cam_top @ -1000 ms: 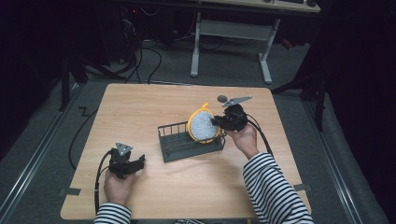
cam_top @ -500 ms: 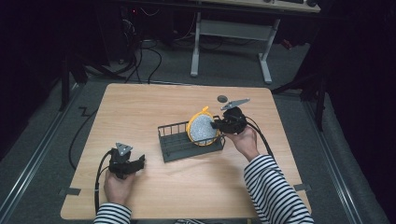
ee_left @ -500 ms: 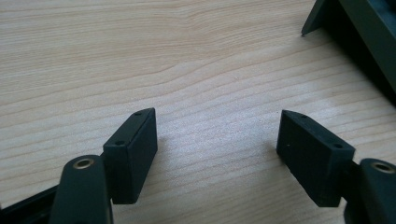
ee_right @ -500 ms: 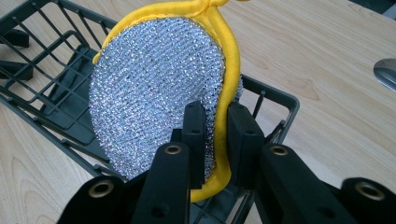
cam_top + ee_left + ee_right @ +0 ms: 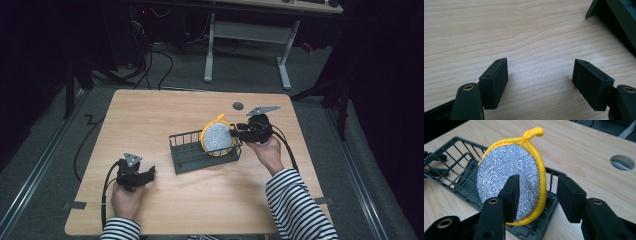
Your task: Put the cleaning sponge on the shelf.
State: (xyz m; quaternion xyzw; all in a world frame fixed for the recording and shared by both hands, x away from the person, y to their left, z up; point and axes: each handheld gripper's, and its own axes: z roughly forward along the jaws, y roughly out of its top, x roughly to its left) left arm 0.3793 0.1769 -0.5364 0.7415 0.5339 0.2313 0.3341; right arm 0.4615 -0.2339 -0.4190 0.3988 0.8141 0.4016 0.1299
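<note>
A round scrubber (image 5: 217,138) with a silver mesh face and a yellow rim stands on edge in the right end of a dark wire rack (image 5: 190,156). My right gripper (image 5: 234,134) reaches in from the right, and its jaws straddle the scrubber's lower edge. In the right gripper view the scrubber (image 5: 509,175) leans in the rack (image 5: 454,157). One jaw is in front of the silver face, the other stands apart from the yellow rim, so the right gripper (image 5: 537,195) is open. My left gripper (image 5: 137,175) rests open on the table's near left, and the left gripper view has that gripper (image 5: 540,80) holding nothing.
The wooden table (image 5: 150,115) has a round cable hole (image 5: 238,105) behind the right hand, which is the cable hole (image 5: 622,162) in the right gripper view. A rack corner (image 5: 614,15) sits ahead of the left gripper. Cables and a desk frame lie beyond the far edge.
The scrubber has come down slightly into the rack's right end with the right gripper. The left hand and its gripper have not moved.
</note>
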